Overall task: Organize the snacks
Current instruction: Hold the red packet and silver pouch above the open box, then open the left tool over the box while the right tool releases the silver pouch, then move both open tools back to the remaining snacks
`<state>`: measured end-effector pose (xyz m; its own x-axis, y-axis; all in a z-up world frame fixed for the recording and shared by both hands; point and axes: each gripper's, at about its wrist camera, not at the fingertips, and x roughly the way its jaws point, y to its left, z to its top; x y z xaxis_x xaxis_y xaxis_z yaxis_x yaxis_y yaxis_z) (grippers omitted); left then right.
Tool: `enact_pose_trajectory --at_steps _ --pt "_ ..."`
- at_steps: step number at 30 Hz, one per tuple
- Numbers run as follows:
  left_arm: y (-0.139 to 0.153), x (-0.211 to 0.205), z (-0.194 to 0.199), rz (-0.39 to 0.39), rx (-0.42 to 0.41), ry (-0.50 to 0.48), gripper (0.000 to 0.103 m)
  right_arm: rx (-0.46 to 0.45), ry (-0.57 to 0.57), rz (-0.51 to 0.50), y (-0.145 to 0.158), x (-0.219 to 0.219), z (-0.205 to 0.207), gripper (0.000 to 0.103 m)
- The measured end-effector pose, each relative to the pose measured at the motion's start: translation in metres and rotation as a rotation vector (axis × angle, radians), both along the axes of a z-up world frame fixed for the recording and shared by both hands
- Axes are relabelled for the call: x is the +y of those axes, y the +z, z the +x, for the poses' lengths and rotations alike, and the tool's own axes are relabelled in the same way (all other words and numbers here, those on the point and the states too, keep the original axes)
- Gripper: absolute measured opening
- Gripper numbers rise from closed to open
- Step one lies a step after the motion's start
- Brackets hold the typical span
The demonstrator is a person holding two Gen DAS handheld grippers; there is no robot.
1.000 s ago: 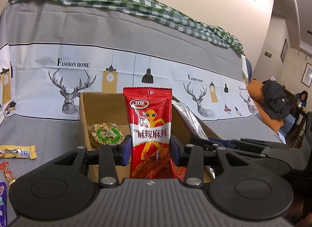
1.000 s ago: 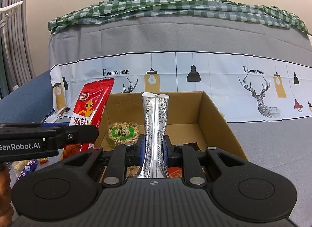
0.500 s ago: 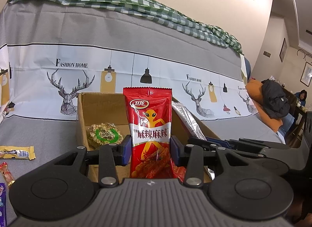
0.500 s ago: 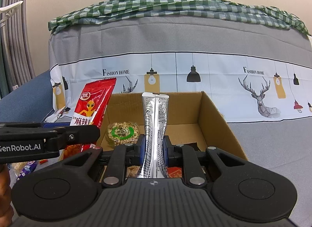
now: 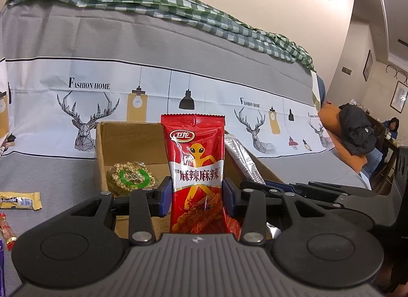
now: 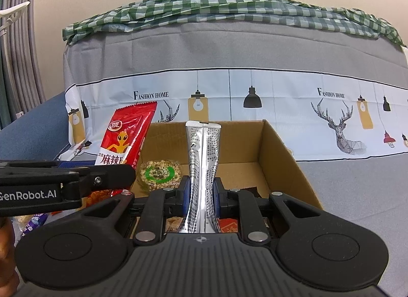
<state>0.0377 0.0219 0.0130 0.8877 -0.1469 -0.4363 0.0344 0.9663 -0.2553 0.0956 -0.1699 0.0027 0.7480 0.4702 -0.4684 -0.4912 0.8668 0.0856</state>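
My left gripper [image 5: 196, 195] is shut on a red snack packet [image 5: 195, 164] and holds it upright over the near left part of an open cardboard box [image 5: 102, 159]. The packet also shows in the right wrist view [image 6: 125, 141]. My right gripper [image 6: 201, 195] is shut on a silver snack packet [image 6: 202, 169], upright above the box [image 6: 280, 154]. A round nut cake in clear wrap [image 6: 159, 173] lies in the box, also in the left wrist view [image 5: 130, 177]. Several small snacks lie at the box's near end, mostly hidden.
The box sits on a sofa with a grey and white printed cover [image 5: 51, 169]. A yellow snack bar [image 5: 19, 200] and a small red packet [image 5: 7, 230] lie on the seat to the left. Purple packets [image 6: 34, 223] lie left of the box.
The left gripper with the red packet has moved slightly forward and right toward the box. The right gripper and silver packet have stayed still.
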Motion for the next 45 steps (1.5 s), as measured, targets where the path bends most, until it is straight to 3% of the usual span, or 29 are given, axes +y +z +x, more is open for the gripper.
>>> enact_pose_trajectory --at_steps 13,15,17,23,28,31,37,39,40,42,43,45 --pt "0.0 -0.006 0.006 -0.012 0.008 -0.012 0.046 -0.002 -0.017 0.004 0.0 0.001 -0.002 0.019" --pt "-0.002 -0.004 0.009 -0.029 0.033 -0.018 0.051 0.006 -0.026 0.006 0.0 0.001 -0.002 0.023" --pt "-0.002 -0.002 0.01 -0.021 0.031 0.002 0.065 0.014 -0.055 0.006 -0.001 0.0 0.0 0.03" --pt "0.001 0.016 0.003 -0.07 0.026 0.045 0.064 0.049 -0.12 0.049 -0.001 -0.005 0.007 0.043" --pt "0.006 0.033 -0.014 -0.071 0.014 0.083 0.052 0.052 -0.121 0.054 -0.002 0.004 0.001 0.043" --pt "0.011 0.051 -0.028 -0.067 0.015 0.138 0.05 0.047 -0.111 0.061 -0.002 0.012 -0.005 0.043" --pt "0.027 0.107 -0.054 -0.046 0.053 0.204 0.037 -0.036 -0.097 0.106 0.007 0.034 -0.033 0.042" --pt "0.03 0.128 -0.066 -0.019 0.071 0.22 0.03 -0.041 -0.071 0.139 0.009 0.042 -0.042 0.036" --pt "0.028 0.137 -0.074 -0.003 0.072 0.219 0.021 -0.04 -0.051 0.158 0.009 0.049 -0.047 0.029" --pt "0.018 0.153 -0.091 0.035 0.086 0.236 0.015 -0.039 -0.015 0.169 0.01 0.061 -0.056 0.017" --pt "0.013 0.166 -0.095 -0.003 0.12 0.274 0.011 -0.043 0.01 0.162 0.009 0.07 -0.062 0.012" --pt "0.009 0.188 -0.104 -0.077 0.114 0.317 0.011 -0.056 0.061 0.149 0.008 0.088 -0.073 0.011"
